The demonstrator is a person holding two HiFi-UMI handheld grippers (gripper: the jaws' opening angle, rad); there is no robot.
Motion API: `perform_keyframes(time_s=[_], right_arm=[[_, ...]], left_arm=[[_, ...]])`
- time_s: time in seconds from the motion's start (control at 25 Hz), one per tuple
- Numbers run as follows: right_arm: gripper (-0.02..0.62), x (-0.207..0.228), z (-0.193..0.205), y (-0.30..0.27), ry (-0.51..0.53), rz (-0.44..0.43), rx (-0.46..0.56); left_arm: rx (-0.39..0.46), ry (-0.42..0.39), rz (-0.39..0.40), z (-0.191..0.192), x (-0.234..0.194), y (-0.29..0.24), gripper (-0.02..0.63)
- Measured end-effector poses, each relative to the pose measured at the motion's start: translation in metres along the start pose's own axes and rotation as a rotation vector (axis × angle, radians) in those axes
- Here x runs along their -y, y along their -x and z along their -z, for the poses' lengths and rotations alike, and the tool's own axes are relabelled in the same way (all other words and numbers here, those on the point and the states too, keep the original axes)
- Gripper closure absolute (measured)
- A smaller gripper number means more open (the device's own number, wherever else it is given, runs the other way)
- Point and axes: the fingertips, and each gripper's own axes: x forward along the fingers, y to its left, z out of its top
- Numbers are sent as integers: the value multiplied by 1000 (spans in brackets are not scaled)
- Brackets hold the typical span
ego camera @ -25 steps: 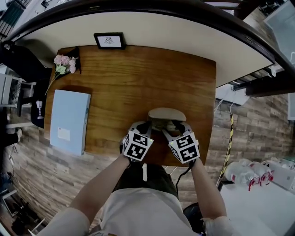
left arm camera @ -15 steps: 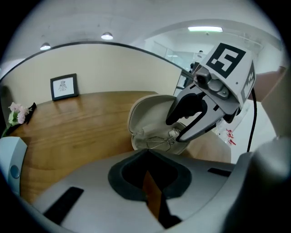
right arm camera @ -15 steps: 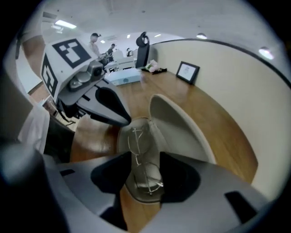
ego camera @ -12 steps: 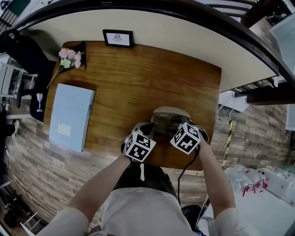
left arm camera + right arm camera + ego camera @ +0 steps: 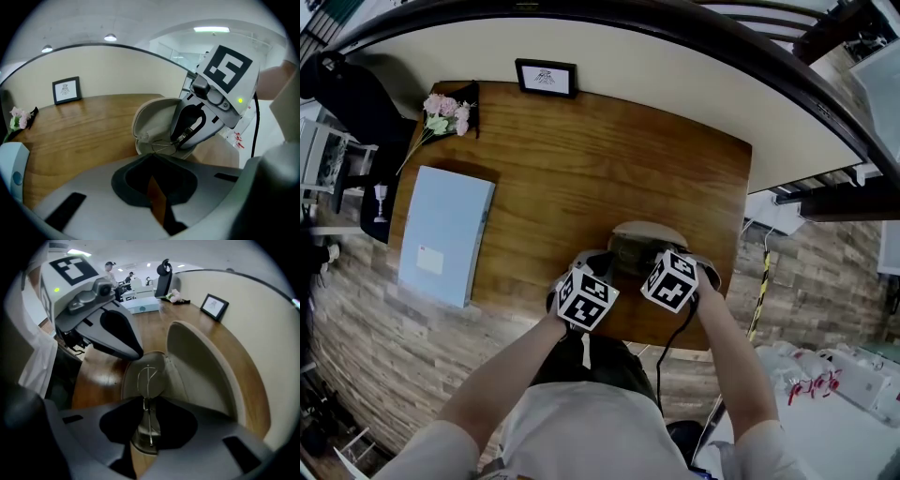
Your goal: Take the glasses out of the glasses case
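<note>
An open grey glasses case lies near the front edge of the wooden table; its lid stands up at the far side. Thin wire glasses lie in its tray. My right gripper points steeply down into the case, its jaws closing, with the glasses' frame filling the narrow gap between them. My left gripper sits at the case's near left rim, its jaws nearly together on that rim. The right gripper also shows in the left gripper view.
A light blue book lies at the table's left. A small picture frame and pink flowers stand at the back edge, before a curved cream wall. The person's body is close to the near edge.
The right gripper has rolled and dipped down into the open case, onto the glasses. The left gripper has kept still at the case's rim.
</note>
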Motion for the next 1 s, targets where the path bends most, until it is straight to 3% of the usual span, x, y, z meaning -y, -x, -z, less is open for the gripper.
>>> perform_keyframes(time_s=[0.2, 0.48, 0.64, 0.76, 1.0], right_arm=[[506, -2, -9, 16, -75, 28, 22], [508, 2, -40, 79, -46, 154, 127], [508, 7, -59, 129, -41, 240, 208], [508, 9, -76, 174, -96, 288, 312], [508, 13, -103, 275, -169, 463, 483]], left_arm=[[-78, -85, -42, -2, 0, 6, 604], [-54, -67, -91, -9, -15, 51, 604], [25, -134, -147, -35, -23, 92, 603], [103, -180, -186, -66, -25, 129, 603], [319, -254, -221, -142, -22, 209, 603]])
